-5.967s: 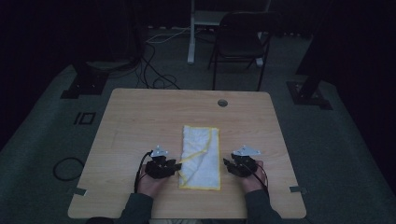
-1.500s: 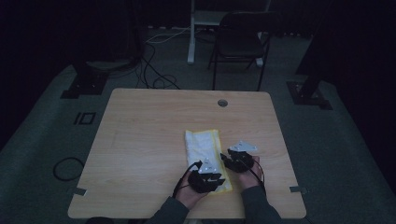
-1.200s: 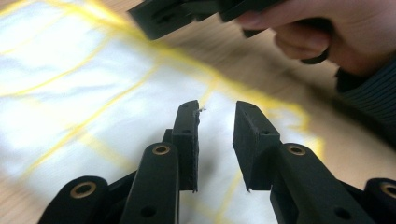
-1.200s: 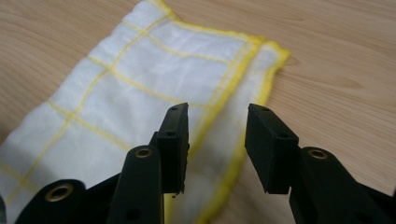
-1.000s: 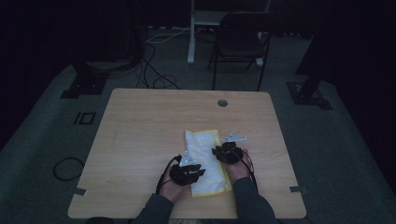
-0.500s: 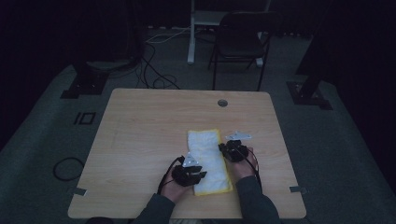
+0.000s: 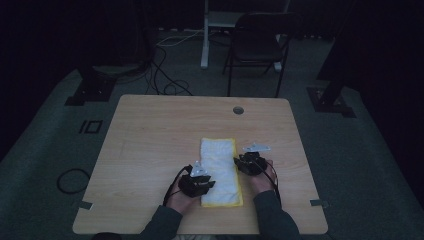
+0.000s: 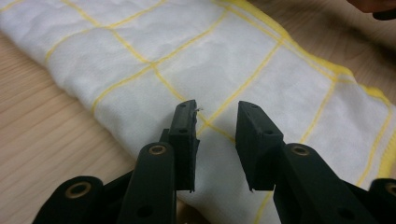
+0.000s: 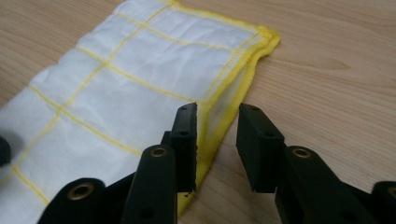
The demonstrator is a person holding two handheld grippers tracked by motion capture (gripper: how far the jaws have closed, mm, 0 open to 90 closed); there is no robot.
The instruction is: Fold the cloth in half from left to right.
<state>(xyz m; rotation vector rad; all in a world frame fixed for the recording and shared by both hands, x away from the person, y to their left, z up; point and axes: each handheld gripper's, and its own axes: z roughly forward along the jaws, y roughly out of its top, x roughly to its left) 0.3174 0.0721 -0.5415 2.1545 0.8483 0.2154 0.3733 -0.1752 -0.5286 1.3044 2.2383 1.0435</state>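
a white cloth with yellow grid lines and a yellow hem lies folded in a long strip on the wooden table, near the person's edge. the left gripper hovers over its left fold, jaws apart with nothing pinched. the right gripper sits at its right hem; its jaws have just been opening, with the hem's edge loose between them

Legible text, labels, brands, numbers: none. White cloth on the table: plain yellow grid lines, unlettered. Floor markings beside the table: possibly outlines, too dim to read.
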